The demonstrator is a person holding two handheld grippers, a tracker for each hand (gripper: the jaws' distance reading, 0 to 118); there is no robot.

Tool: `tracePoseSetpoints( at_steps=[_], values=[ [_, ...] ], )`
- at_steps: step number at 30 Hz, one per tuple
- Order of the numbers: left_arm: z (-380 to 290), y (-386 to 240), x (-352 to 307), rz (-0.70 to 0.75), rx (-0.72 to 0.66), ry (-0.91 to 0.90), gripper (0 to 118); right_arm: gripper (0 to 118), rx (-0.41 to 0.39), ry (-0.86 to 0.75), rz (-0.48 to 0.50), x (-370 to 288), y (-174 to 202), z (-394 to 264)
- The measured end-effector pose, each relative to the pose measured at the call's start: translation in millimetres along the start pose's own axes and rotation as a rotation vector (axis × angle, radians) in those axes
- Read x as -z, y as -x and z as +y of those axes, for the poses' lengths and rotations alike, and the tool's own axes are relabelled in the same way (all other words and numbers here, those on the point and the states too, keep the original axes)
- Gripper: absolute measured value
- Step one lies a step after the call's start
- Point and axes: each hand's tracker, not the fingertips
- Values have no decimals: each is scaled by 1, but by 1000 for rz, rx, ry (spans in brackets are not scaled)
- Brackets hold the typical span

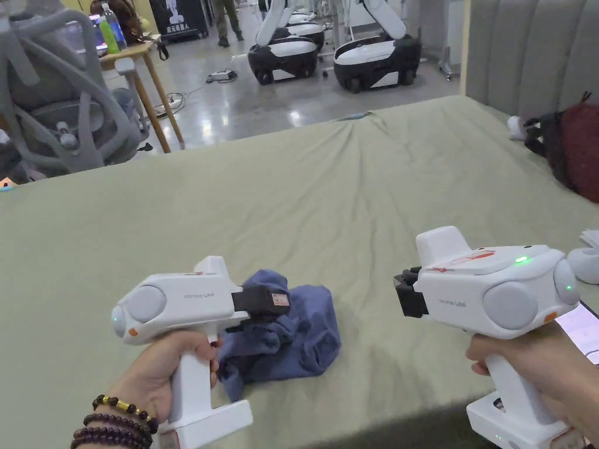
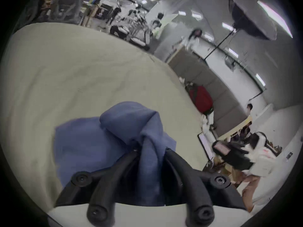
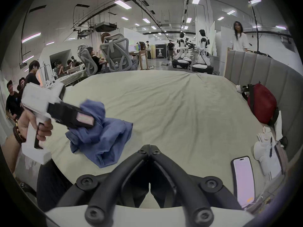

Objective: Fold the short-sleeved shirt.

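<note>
Gripping a fold of the shirt (image 2: 148, 173), my left gripper (image 2: 150, 150) has both jaws pressed on blue cloth that runs up between them; the shirt (image 1: 292, 339) is a crumpled heap on the bed (image 1: 327, 193), near its close edge, bunched just ahead of and under my left fingers (image 3: 85, 120). Left hand (image 1: 161, 374): wrapped on the white handle, bead bracelets (image 1: 114, 424) at the wrist. Right gripper (image 3: 150, 146): jaws brought together at the tips, nothing between them, held above bare sheet well apart from the shirt, which lies off to its left. Right hand (image 1: 538, 368): on its handle at the bed's near edge. Phone (image 3: 244, 180): screen lit, flat on the sheet just right of my right fingers. White items (image 3: 265, 153): beyond the phone, too unclear to name. Red bag (image 3: 262, 102): far ahead and right of the right gripper, against the grey headboard (image 3: 265, 68). Chairs (image 3: 116, 53), white robots (image 3: 202, 50) and several people (image 3: 239, 37): past the far side of the bed.
</note>
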Motion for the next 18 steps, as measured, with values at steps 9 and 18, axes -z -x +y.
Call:
tracePoseSetpoints(
  at_steps=[9,18],
  values=[
    [-11,-10,2,-87,-50,-47,77,0,17,18,-28,-1,-20,-7],
    [-3,30,-74,7,-35,-157,57,0,23,17,18,9,0,-5]
  ],
)
